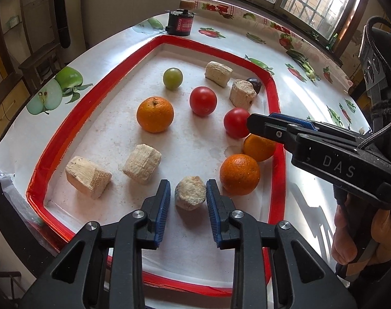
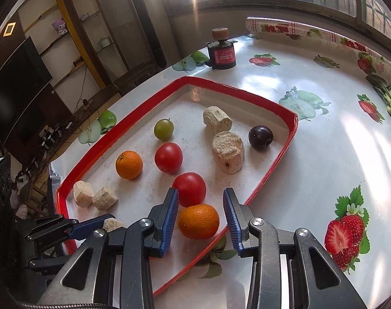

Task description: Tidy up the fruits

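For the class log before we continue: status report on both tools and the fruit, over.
Left tool open, straddling a pale chunk. Right tool open around an orange, not gripped. Tomato just beyond it. All inside the red tray.

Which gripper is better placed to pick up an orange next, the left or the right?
The right gripper: its open fingers already bracket an orange. The left gripper is open around a pale cut chunk, with oranges off to the side.
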